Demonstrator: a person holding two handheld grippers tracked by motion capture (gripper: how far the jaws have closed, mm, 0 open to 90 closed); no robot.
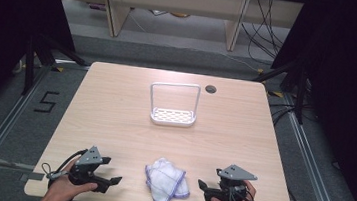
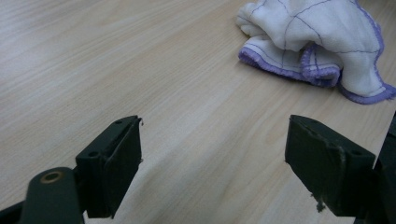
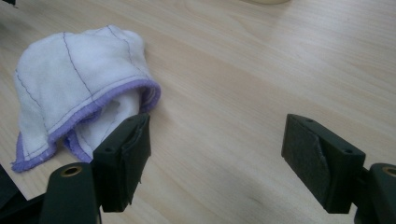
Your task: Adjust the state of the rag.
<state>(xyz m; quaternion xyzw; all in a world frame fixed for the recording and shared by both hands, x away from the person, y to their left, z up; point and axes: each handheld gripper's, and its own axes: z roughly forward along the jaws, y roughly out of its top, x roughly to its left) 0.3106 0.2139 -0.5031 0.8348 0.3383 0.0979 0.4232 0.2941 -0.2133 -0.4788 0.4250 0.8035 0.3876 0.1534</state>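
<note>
A crumpled white cloth with purple edging (image 1: pixel 166 182) lies near the front edge of the wooden table (image 1: pixel 114 119), between my two grippers. My left gripper (image 1: pixel 113 181) rests to its left, jaws wide and open over bare wood (image 2: pixel 212 161); the cloth (image 2: pixel 317 44) lies ahead at upper right in the left gripper view. To the cloth's right sits my right gripper (image 1: pixel 204 189), also open with nothing between its jaws (image 3: pixel 215 154); the cloth (image 3: pixel 77 88) lies ahead and to the left of them in the right gripper view. A white wire rack (image 1: pixel 174 104) stands upright at the table's middle back.
A round cable hole (image 1: pixel 211 89) sits in the tabletop behind the rack. Dark curtains flank the table, tripod legs (image 1: pixel 41 51) stand at both back corners, and cables lie on the floor beyond.
</note>
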